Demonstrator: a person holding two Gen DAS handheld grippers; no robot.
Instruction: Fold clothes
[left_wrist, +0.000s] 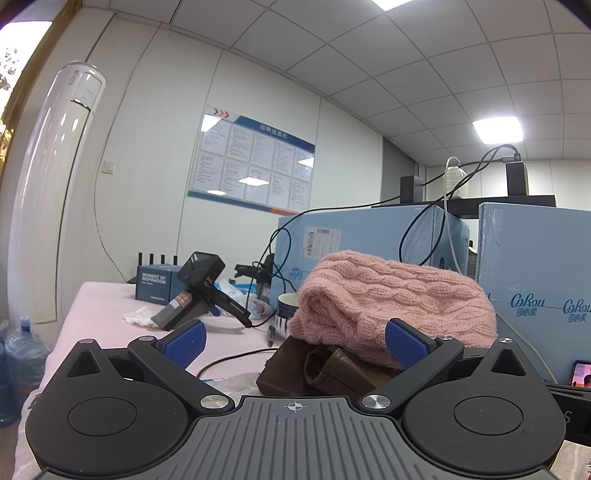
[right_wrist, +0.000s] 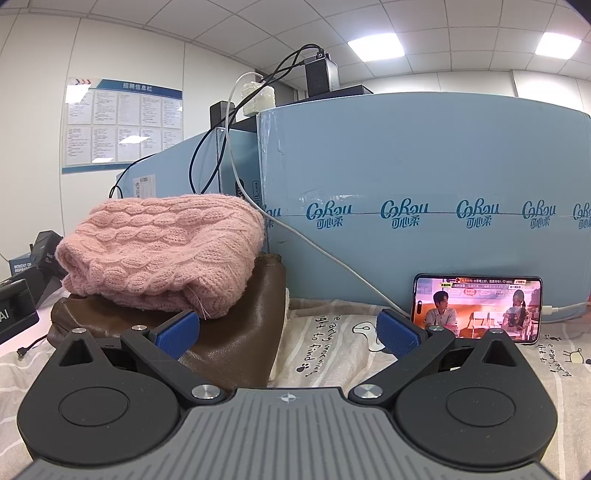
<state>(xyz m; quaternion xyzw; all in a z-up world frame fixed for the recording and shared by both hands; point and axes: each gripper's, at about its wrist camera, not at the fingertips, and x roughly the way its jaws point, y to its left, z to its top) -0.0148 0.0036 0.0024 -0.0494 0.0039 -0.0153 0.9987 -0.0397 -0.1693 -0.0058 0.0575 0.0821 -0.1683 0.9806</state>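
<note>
Your left gripper (left_wrist: 295, 343) has its jaws spread wide and grips nothing; its 2 blue pads (left_wrist: 183, 342) sit on either side of the clothes pile without closing on it. Your right gripper (right_wrist: 288, 334) is just as wide and also empty, with its left pad in front of the near right corner of the pile and its right pad over the printed bedsheet (right_wrist: 332, 354).

The clothes lie straight ahead, slightly left in the right wrist view. A folded pink cable-knit sweater (right_wrist: 162, 254) rests on top of a folded brown leather garment (right_wrist: 236, 339), and both lie on the sheet close against the light blue cartons (right_wrist: 424, 184) behind them. In the left wrist view the sweater (left_wrist: 395, 299) fills the middle right, with the brown garment (left_wrist: 314, 369) under it.

To the right of the pile, a phone (right_wrist: 478, 308) stands propped against a carton, its screen lit, with a white cable (right_wrist: 314, 247) running to it across the carton face. On the far left side of the table you can see a striped cup (left_wrist: 286, 308) just beside the sweater, a black handheld device (left_wrist: 199, 288), a small dark blue box (left_wrist: 155, 284) and a crumpled tissue (left_wrist: 138, 317). A tall white air conditioner (left_wrist: 55, 192) stands at the far left wall.
</note>
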